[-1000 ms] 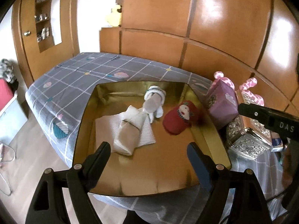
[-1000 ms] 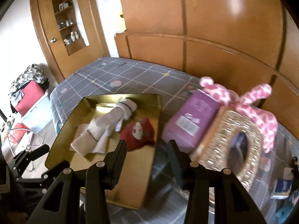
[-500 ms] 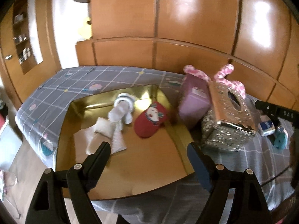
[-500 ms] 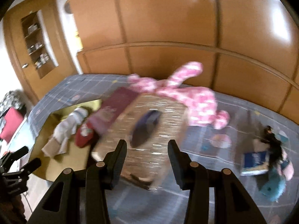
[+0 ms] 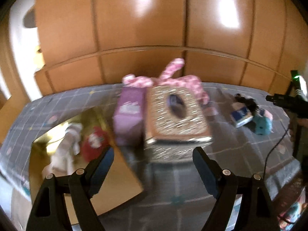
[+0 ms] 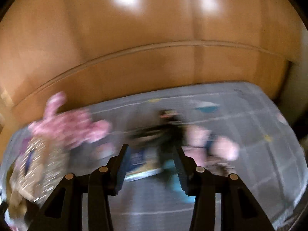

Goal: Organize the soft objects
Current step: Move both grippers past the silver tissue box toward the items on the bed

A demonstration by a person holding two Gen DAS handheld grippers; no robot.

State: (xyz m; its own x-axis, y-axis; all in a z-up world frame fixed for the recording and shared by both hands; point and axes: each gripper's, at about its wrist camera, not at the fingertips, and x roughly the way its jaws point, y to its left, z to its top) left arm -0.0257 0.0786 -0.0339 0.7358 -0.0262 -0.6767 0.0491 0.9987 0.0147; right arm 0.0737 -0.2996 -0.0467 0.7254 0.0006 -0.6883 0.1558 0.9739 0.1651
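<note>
Left wrist: one gold tray (image 5: pixel 123 184), two boxes; both grippers spread, empty.

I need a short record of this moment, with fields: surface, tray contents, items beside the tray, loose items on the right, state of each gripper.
surface: bed with grey checked sheet
tray contents: gold tray holds white socks and a red soft item
beside tray: purple box, glittery tissue box, pink plush behind them
loose items right: teal plush, small blue box
left gripper: open, empty
right gripper: open, empty, view blurred
</note>
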